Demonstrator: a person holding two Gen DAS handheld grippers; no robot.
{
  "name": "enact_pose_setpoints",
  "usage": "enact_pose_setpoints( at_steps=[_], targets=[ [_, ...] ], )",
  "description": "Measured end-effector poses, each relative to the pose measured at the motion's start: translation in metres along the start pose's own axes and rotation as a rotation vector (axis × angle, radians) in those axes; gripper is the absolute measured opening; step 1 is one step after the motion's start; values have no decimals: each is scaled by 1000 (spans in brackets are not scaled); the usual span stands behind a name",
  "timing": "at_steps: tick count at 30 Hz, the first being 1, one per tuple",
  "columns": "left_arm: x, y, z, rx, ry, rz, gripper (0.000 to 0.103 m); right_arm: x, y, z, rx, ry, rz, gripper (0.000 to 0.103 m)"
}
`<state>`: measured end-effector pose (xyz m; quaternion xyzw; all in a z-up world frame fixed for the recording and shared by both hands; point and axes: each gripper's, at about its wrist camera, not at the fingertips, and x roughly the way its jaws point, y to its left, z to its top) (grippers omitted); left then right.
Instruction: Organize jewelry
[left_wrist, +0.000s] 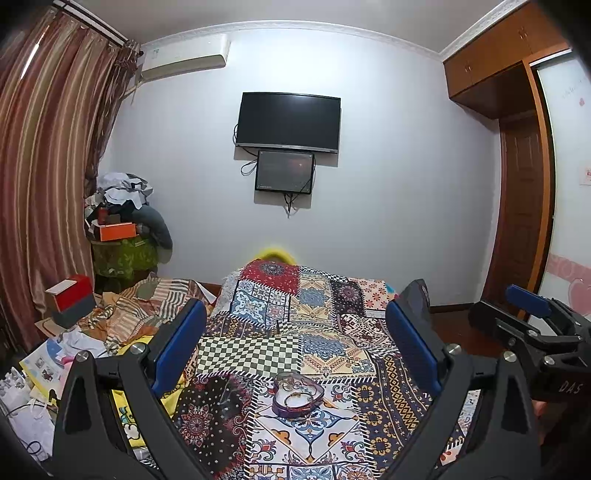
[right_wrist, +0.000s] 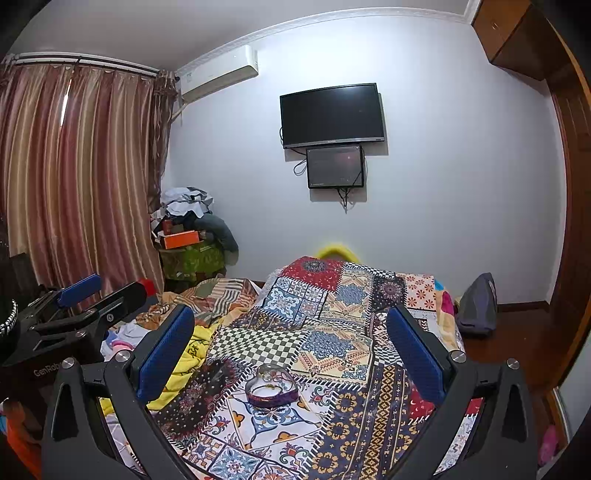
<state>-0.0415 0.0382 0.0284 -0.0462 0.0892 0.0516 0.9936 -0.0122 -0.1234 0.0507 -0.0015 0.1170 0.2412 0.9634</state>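
I hold both tongs above the bed, each spread wide with nothing between the blue pads. My left gripper and my right gripper both look down the patchwork quilt toward the far wall.

The heart-shaped jewelry box sits on the quilt, open-topped, with a gold bracelet coiled inside and what looks like a second small piece near its far lobe, too small to name. From the left tongs it lies at 6 o'clock, dead centre between the fingers and low in the view. From the right tongs the box lies at about 7 o'clock, a little toward the left finger. So I judge the left hand is the better lined up, though both hover near it and neither touches it. The heart's point aims toward 4 o'clock in the left view; its long axis runs roughly 10 to 4.

The left view shows my right gripper off at 3 o'clock, apart from the box. The right view shows my left gripper at 9 o'clock, and the bracelet lying nearly flat against the box floor. I see no loose jewelry on the quilt in either view, so the next reach, as I judge it, goes down into the box.
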Motion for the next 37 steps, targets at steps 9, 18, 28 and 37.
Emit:
enact_pose_setpoints(
  at_steps=[9, 18, 28, 37],
  targets=[
    [2, 3, 2, -25, 6, -25, 98, -3, -3, 2, 11, -8, -10, 103],
    [5, 1, 1, -12, 15, -34, 98, -1, -4, 1, 14, -6, -10, 103],
    [6, 4, -1, -28, 23, -38, 98, 2, -3, -2, 16, 3, -9, 103],
    [7, 4, -3, -13, 29, -33, 98, 4, -2, -2, 18, 8, -3, 103]
  ],
)
